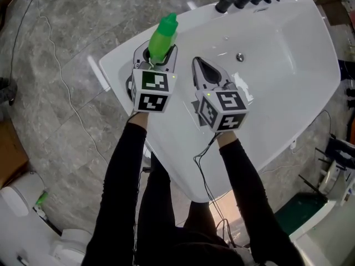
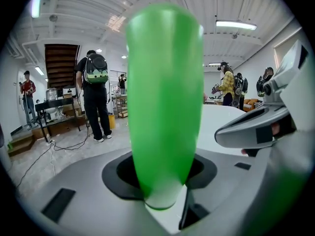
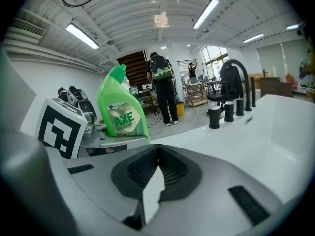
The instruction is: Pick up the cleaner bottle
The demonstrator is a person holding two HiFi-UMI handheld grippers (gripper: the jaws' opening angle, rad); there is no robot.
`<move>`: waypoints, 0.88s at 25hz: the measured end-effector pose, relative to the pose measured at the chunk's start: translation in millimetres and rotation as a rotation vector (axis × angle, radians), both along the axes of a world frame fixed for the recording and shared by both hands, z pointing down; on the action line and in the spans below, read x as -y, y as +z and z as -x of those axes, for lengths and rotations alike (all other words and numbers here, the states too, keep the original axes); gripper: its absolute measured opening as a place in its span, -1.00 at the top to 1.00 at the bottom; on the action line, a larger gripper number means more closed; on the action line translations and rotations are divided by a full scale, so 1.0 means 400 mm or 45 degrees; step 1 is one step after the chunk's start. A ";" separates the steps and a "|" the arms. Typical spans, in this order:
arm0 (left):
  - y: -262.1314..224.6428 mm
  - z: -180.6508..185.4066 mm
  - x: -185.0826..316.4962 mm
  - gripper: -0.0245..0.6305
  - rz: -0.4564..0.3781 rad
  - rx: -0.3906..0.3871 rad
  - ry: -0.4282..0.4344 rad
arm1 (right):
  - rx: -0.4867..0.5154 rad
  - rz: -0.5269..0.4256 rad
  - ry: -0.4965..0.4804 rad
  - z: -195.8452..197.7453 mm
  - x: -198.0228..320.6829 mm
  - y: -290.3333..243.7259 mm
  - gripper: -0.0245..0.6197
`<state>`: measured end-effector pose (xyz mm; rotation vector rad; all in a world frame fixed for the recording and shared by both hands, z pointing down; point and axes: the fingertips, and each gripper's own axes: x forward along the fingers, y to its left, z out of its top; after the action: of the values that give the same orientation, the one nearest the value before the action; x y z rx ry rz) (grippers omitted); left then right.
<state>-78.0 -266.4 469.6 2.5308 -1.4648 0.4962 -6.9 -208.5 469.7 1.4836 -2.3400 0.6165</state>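
Note:
The green cleaner bottle (image 1: pixel 162 36) sits between the jaws of my left gripper (image 1: pixel 158 57), over the left corner of the white tub (image 1: pixel 288 76). In the left gripper view the bottle (image 2: pixel 165 102) fills the middle, with the grey jaws closed on its lower body. The right gripper view shows the bottle (image 3: pixel 120 112) upright, its white-lettered label facing that camera, and the left gripper's marker cube (image 3: pixel 58 128) beside it. My right gripper (image 1: pixel 198 65) hovers just right of the bottle over the tub. Its jaws meet at the tip with nothing between them (image 3: pixel 153 191).
Black tap fittings (image 1: pixel 241 0) stand on the tub's far rim, and a drain (image 1: pixel 239 56) lies in its basin. Cables trail over the grey stone floor (image 1: pixel 55 65). A person with a backpack (image 2: pixel 96 95) and others stand in the room beyond.

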 end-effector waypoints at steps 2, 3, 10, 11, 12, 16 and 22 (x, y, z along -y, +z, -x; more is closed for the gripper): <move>-0.011 -0.025 -0.026 0.32 0.000 -0.002 0.019 | -0.004 -0.004 0.015 -0.025 -0.017 -0.014 0.92; -0.015 -0.039 -0.040 0.32 0.004 -0.002 0.028 | -0.006 -0.005 0.023 -0.038 -0.025 -0.021 0.92; -0.064 -0.150 -0.130 0.32 -0.001 -0.015 0.103 | -0.033 -0.022 0.083 -0.148 -0.103 -0.077 0.92; -0.071 -0.167 -0.143 0.32 -0.002 -0.017 0.115 | -0.037 -0.026 0.093 -0.165 -0.115 -0.086 0.92; -0.077 -0.184 -0.155 0.32 -0.001 -0.018 0.126 | -0.041 -0.029 0.102 -0.182 -0.127 -0.095 0.92; -0.098 -0.252 -0.197 0.32 0.003 -0.023 0.169 | -0.054 -0.040 0.139 -0.251 -0.169 -0.124 0.92; -0.132 -0.335 -0.260 0.32 0.000 -0.037 0.220 | -0.059 -0.044 0.185 -0.327 -0.232 -0.152 0.92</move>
<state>55.8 -162.3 416.9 2.6664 -1.2428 0.4827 123.8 -115.6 408.9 1.6770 -2.2334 0.5730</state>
